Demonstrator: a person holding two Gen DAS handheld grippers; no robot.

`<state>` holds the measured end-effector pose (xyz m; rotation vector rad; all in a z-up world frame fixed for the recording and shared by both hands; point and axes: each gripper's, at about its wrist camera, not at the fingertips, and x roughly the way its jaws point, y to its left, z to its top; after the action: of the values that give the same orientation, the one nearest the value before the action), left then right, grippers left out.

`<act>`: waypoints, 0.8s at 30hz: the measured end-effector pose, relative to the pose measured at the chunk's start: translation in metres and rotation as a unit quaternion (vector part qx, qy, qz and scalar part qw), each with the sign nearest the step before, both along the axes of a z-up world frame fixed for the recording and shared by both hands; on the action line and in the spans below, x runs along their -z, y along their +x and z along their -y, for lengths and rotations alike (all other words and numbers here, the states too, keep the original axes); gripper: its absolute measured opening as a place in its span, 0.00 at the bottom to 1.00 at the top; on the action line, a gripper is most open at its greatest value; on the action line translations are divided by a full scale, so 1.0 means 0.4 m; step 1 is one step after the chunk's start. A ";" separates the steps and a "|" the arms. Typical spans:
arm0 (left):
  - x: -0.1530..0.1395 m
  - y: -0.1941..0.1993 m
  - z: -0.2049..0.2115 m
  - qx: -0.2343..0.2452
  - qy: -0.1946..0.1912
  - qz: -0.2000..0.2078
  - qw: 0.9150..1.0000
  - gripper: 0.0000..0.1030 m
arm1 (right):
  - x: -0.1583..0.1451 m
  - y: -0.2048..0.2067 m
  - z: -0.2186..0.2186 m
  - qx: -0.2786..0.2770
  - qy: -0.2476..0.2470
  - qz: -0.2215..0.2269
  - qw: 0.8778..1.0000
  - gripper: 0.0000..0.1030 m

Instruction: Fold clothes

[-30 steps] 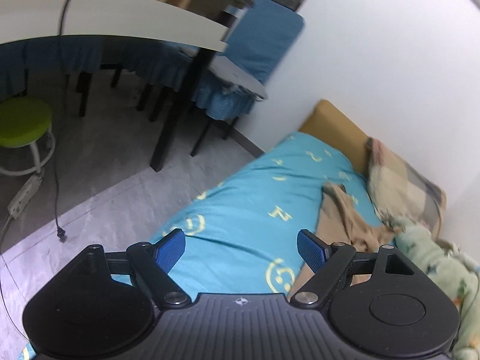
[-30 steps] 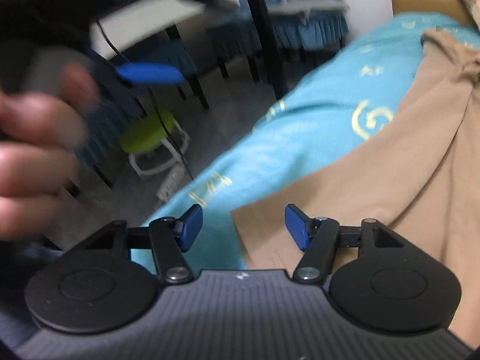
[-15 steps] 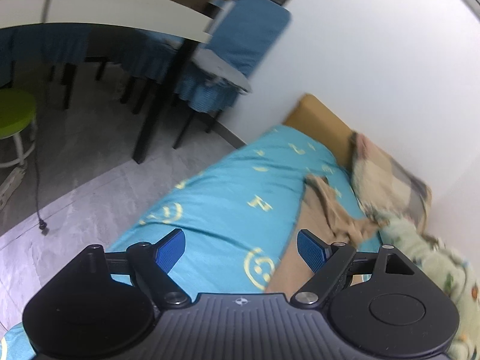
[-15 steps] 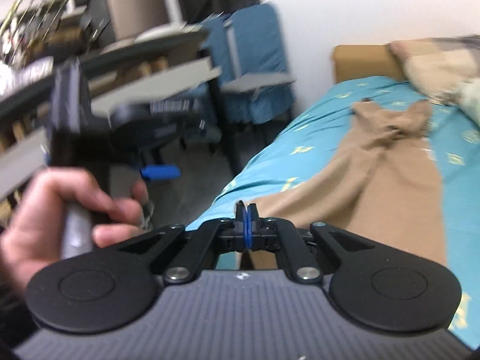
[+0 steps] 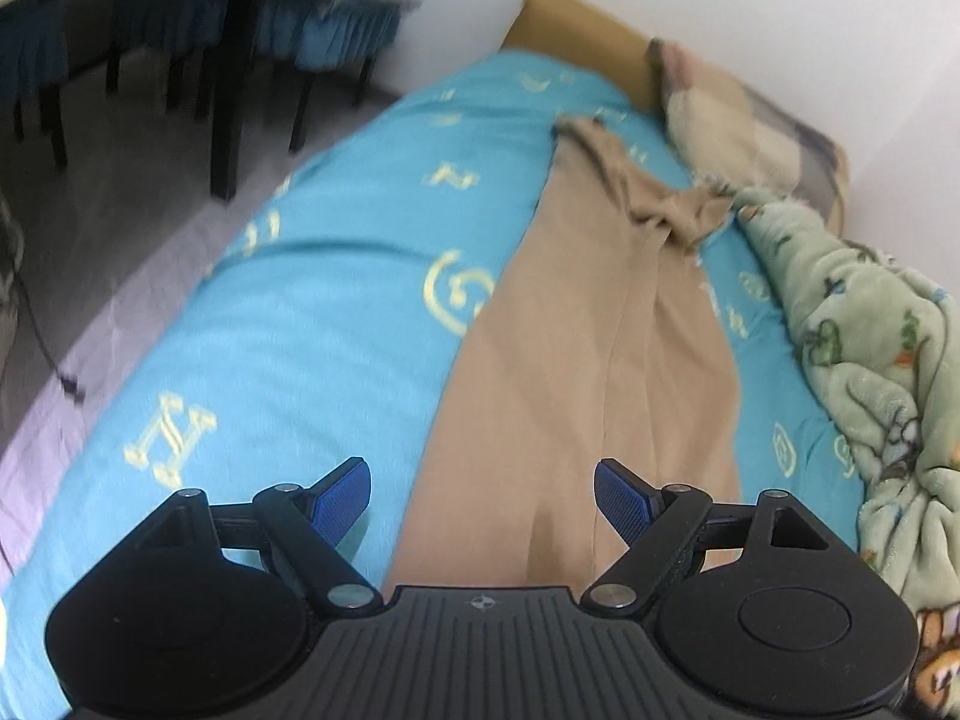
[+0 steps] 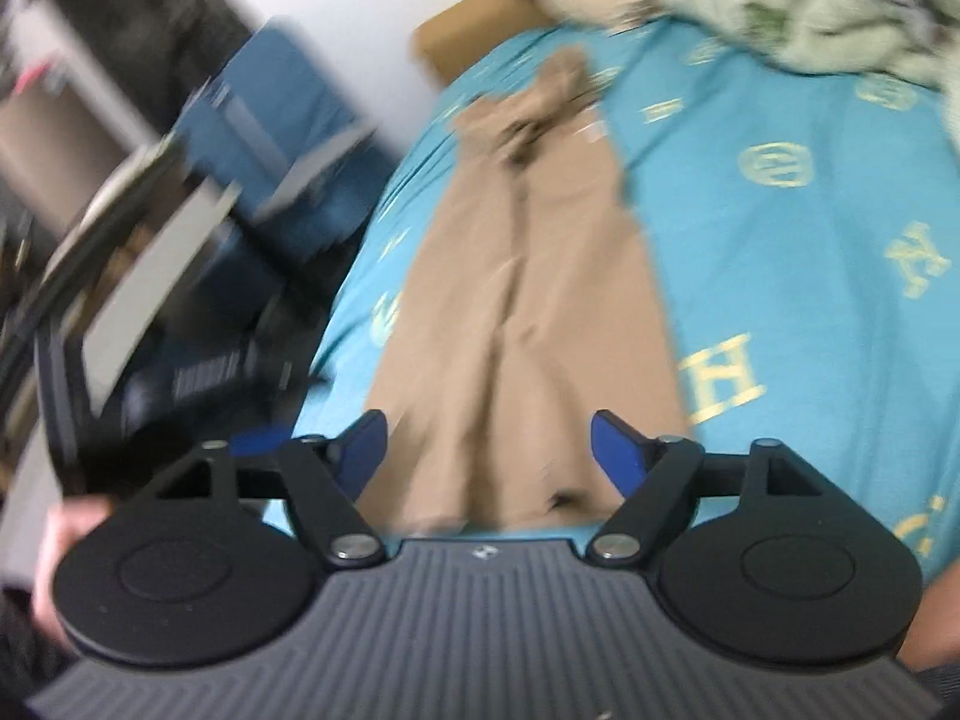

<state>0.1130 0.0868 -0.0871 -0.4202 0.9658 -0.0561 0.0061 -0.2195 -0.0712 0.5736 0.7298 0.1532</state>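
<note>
Bed edge: the bed (image 5: pixel 336 276), under a turquoise sheet with yellow motifs, has its long side dropping to the grey floor (image 5: pixel 90 276) on the left of the left wrist view; dark table and chair legs (image 5: pixel 225 78) stand on that floor, well apart from the bed.
Far end: a tan headboard (image 5: pixel 576 24) meets the white wall, with a checked pillow (image 5: pixel 744 126) in front of it.
Right side: a green printed blanket (image 5: pixel 870 348) lies bunched along the bed's far side, near the garment but not touching its main panel.
Open room: bare sheet on both sides of the garment.
Garment: tan trousers (image 5: pixel 576 348) lie flat on the bed, long axis running toward the headboard, the crumpled end nearest the pillow.
Left gripper (image 5: pixel 480 501): held above the near end of the trousers, jaws spread wide, nothing between them.
Right gripper (image 6: pixel 486 450): also over the near end, pointing along the trousers, jaws apart and empty; the view is blurred.
Hand (image 6: pixel 57 534): at the left edge of the right wrist view, gripping a dark handle.
</note>
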 end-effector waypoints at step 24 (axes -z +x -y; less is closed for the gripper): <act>0.074 0.017 -0.005 -0.012 -0.029 -0.086 0.996 0.78 | 0.181 0.097 0.099 0.073 0.101 -0.112 0.986 0.24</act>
<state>0.1198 0.0886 -0.1168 -0.4952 1.1308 -0.0265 0.0449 -0.2591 -0.1437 0.8455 0.8918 0.0264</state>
